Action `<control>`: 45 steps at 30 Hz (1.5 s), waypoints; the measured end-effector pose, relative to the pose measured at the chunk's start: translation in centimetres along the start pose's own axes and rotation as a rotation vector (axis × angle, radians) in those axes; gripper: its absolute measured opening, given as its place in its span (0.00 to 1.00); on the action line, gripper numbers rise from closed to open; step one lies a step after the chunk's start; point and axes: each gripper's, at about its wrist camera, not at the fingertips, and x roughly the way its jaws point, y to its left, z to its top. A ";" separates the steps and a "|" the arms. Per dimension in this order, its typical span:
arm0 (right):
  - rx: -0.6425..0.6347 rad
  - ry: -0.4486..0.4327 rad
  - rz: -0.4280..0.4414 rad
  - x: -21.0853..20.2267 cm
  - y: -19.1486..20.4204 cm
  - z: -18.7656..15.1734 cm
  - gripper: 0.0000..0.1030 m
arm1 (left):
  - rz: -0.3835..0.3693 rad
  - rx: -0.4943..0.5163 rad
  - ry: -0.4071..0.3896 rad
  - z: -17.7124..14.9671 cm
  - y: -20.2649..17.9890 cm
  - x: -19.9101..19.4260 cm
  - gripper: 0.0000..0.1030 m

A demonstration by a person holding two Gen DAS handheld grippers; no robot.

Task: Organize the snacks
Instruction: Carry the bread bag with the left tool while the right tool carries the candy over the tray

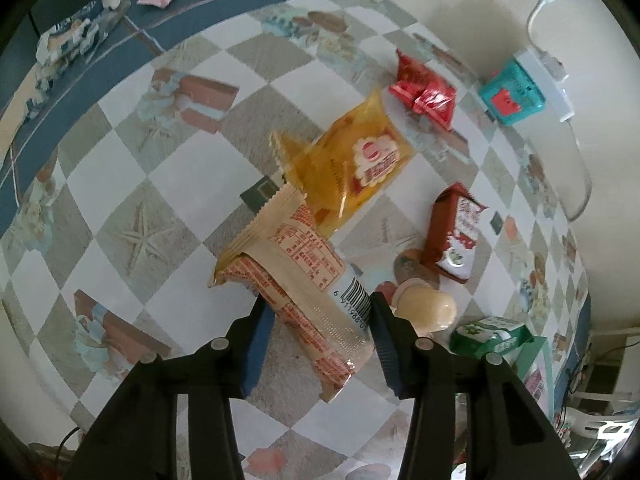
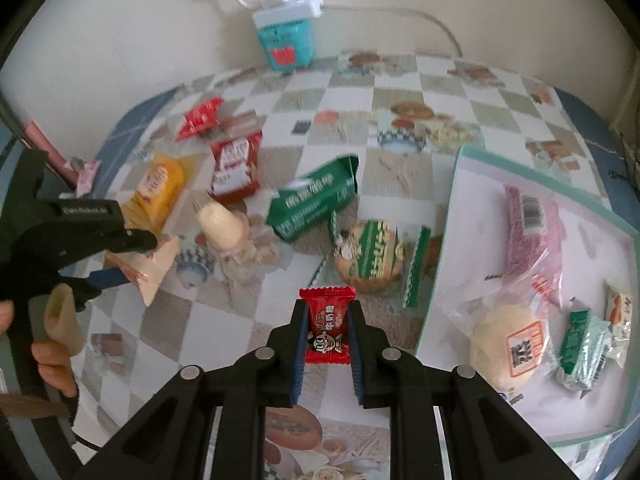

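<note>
My left gripper [image 1: 316,300] is shut on a long beige snack packet with red print and a barcode [image 1: 304,268], held above the table; this gripper [image 2: 124,256] and its packet [image 2: 154,266] also show at the left of the right wrist view. My right gripper [image 2: 327,310] is shut on a small red candy packet [image 2: 326,328], held above the table just left of a shallow tray [image 2: 440,260]. The tray holds a pink packet [image 2: 532,224], a round pale bun [image 2: 508,344] and a small green packet [image 2: 584,344].
Loose on the checkered tablecloth lie a yellow packet [image 1: 360,160], red packets [image 1: 424,92], a brown-red packet [image 1: 456,232], a pale jelly cup [image 1: 430,308], a green packet [image 2: 316,200] and a round green-striped cake [image 2: 370,258]. A teal box [image 2: 286,44] stands by the wall.
</note>
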 end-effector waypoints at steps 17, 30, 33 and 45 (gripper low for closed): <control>0.145 -0.161 -0.031 -5.9 -4.4 2.6 0.19 | -0.050 0.194 -0.128 -2.8 -7.7 -4.8 0.48; 0.334 -0.206 -0.064 -7.8 -12.7 3.3 0.19 | -0.075 0.478 -0.129 -8.7 -17.2 -4.4 0.48; 0.365 -0.224 -0.066 -8.5 -14.7 3.2 0.19 | -0.071 0.543 -0.124 -10.1 -19.2 -4.0 0.48; 0.457 -0.194 -0.115 -7.1 -20.8 1.7 0.19 | -0.043 0.700 -0.088 -14.1 -25.5 -0.1 0.48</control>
